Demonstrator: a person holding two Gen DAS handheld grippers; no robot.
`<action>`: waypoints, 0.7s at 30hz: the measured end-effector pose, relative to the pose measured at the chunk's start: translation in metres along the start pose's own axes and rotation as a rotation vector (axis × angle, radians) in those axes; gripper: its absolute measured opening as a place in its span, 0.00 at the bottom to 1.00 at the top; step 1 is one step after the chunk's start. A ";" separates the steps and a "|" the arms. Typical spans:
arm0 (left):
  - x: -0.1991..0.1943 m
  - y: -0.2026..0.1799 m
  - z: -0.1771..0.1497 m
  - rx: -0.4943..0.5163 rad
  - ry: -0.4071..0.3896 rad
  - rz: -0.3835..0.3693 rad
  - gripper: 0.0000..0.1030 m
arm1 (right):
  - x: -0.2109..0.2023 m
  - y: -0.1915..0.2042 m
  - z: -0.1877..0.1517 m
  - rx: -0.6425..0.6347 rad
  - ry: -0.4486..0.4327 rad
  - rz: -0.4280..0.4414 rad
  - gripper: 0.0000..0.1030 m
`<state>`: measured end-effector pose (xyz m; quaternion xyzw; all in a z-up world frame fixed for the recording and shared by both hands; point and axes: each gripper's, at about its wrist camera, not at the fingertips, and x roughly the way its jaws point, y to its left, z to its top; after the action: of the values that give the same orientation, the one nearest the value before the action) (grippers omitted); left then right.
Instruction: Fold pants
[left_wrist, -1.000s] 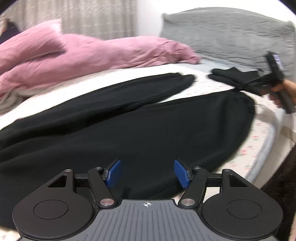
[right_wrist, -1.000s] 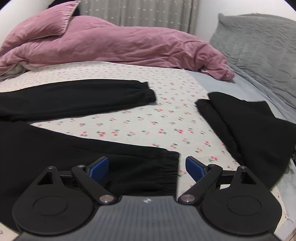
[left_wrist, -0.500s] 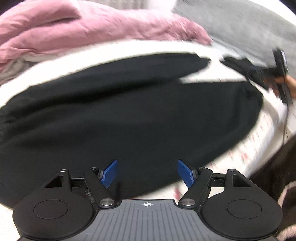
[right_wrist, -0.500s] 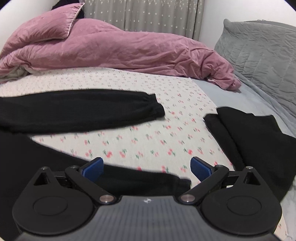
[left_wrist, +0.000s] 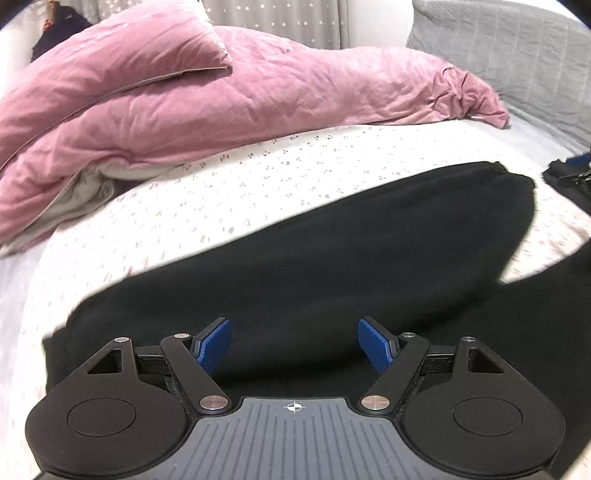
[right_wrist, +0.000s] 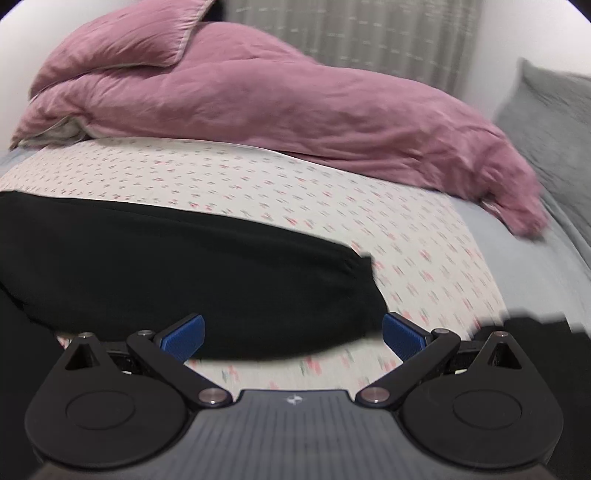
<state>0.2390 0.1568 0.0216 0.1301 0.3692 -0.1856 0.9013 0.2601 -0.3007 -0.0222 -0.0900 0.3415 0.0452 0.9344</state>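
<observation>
Looking through the left wrist view, I see the black soft-fabric pants (left_wrist: 332, 266) spread flat across the middle and lower right of the frame, one leg running up toward the right edge where its gathered cuff ends. In the right wrist view the same black pants (right_wrist: 184, 266) fill the left and centre, with the leg's end lying just ahead of my tool. My left gripper (left_wrist: 294, 345) sits at the bottom centre of its frame with the blue pads spread wide over the dark cloth, nothing between them. My right gripper (right_wrist: 293, 338) is likewise spread wide at the bottom centre, empty, with the pant leg's end and a strip of sheet showing between its fingers. Under the pants lies the white bed sheet with a small red floral print (right_wrist: 258, 181). Beyond it, across the upper part of both frames, is a rumpled pink velvet duvet (left_wrist: 221, 96), and a grey quilted pillow (left_wrist: 517, 48) occupies the upper right corner. The right wrist view is somewhat blurred.
</observation>
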 end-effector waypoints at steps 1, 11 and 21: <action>0.011 0.003 0.008 0.012 0.003 0.002 0.75 | 0.010 0.002 0.009 -0.030 -0.001 0.011 1.00; 0.106 0.021 0.056 0.022 -0.037 -0.010 0.89 | 0.090 0.045 0.065 -0.224 -0.063 0.292 1.00; 0.181 0.030 0.077 0.092 0.125 -0.076 0.92 | 0.167 0.095 0.105 -0.348 0.124 0.462 0.88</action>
<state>0.4186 0.1119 -0.0512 0.1686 0.4207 -0.2281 0.8618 0.4397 -0.1828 -0.0645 -0.1712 0.3965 0.3090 0.8474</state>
